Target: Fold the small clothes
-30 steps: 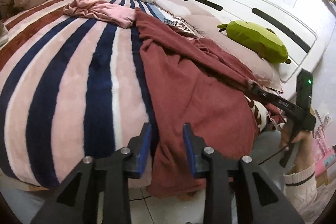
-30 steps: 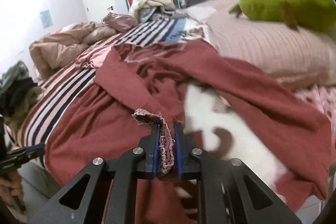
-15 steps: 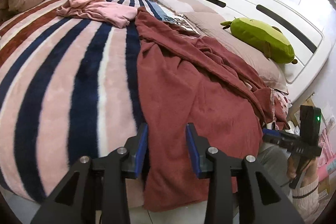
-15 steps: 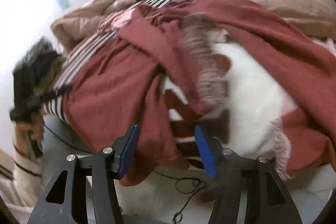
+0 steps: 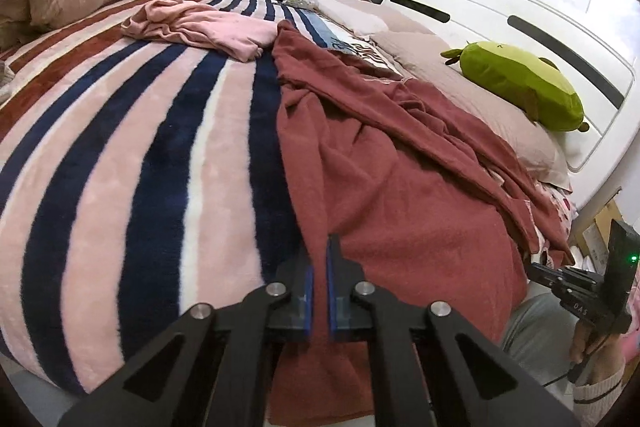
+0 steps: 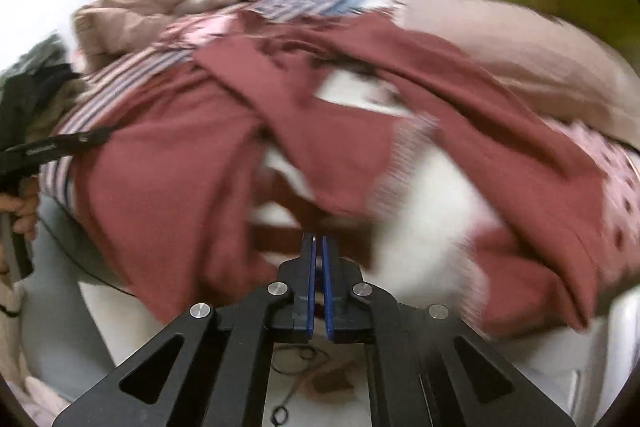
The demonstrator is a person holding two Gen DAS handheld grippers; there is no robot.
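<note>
The dark red garment lies spread over the striped blanket, hanging off its near edge. The left gripper is clamped on the garment's left edge, its jaws just having closed. The right gripper, jaws also just closed, pinches a blurred fold at the overhang.

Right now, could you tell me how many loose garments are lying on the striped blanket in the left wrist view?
2. The dark red garment is spread along the blanket's right side. The pink garment lies crumpled beyond it, toward the far end. Others may be hidden underneath.
</note>
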